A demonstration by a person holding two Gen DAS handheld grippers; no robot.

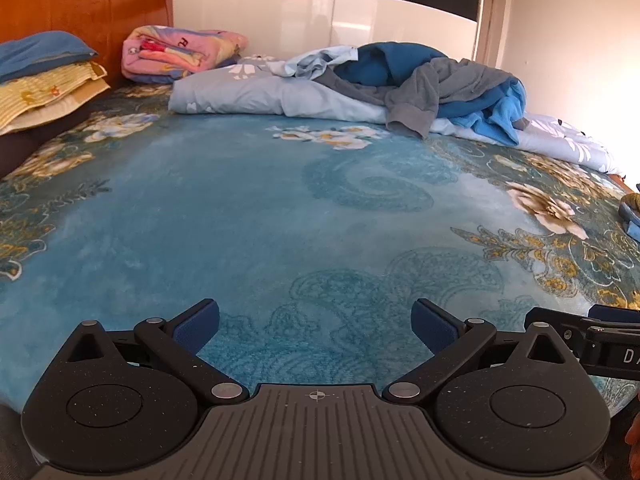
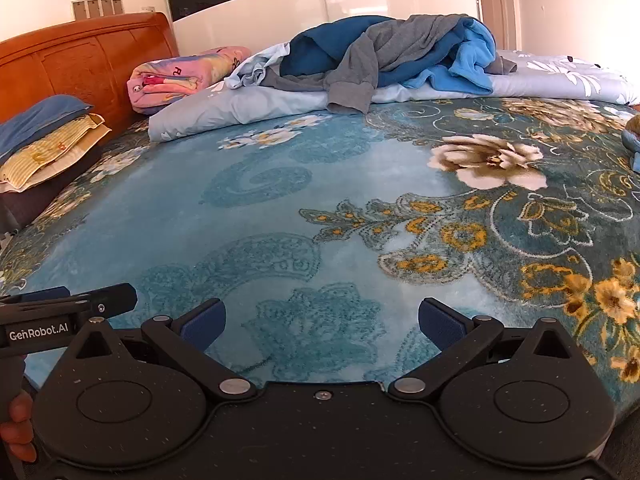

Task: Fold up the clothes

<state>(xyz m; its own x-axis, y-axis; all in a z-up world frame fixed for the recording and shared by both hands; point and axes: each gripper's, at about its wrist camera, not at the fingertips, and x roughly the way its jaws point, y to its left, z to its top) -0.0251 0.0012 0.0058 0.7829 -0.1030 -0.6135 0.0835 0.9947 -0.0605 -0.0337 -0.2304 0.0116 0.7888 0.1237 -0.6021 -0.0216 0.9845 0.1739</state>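
A heap of clothes lies at the far side of the bed: a grey garment (image 1: 436,84) (image 2: 384,56) draped over dark blue (image 1: 384,62) (image 2: 320,52) and bright blue (image 1: 500,114) (image 2: 468,60) pieces. My left gripper (image 1: 316,328) is open and empty, low over the near edge of the blue floral bedspread (image 1: 240,208). My right gripper (image 2: 322,326) is open and empty beside it, over the same bedspread (image 2: 248,216). Both are far from the heap. Each gripper's side shows in the other's view.
A light blue floral quilt (image 1: 248,96) (image 2: 248,106) lies under the heap. A folded pink blanket (image 1: 176,54) (image 2: 180,76) and stacked pillows (image 1: 44,80) (image 2: 44,140) sit by the wooden headboard (image 1: 88,4) (image 2: 80,60). A small folded item (image 1: 630,212) (image 2: 632,140) lies at the right edge.
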